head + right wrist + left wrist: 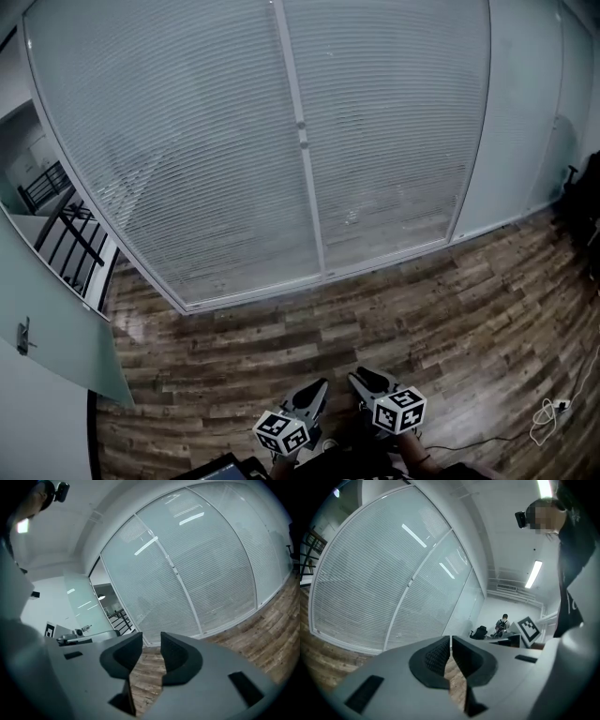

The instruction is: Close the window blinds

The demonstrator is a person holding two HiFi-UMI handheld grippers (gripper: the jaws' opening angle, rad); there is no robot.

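Note:
White slatted blinds (187, 141) fill two large panes, with their slats lying close together. A white upright (300, 131) divides the panes and carries two small knobs (302, 134) at mid height. The blinds also show in the left gripper view (361, 588) and the right gripper view (211, 564). Both grippers hang low over the wooden floor, well short of the window. My left gripper (319, 386) (451, 639) has its jaws almost touching, with nothing held. My right gripper (359, 377) (151, 637) shows a narrow empty gap between its jaws.
Wooden floor (375, 319) runs up to the window's base. A frosted glass door (47, 319) with a handle stands at the left, and a black railing (66, 225) lies beyond it. A white cable (551, 412) lies on the floor at right. A dark chair (581, 206) stands at the far right.

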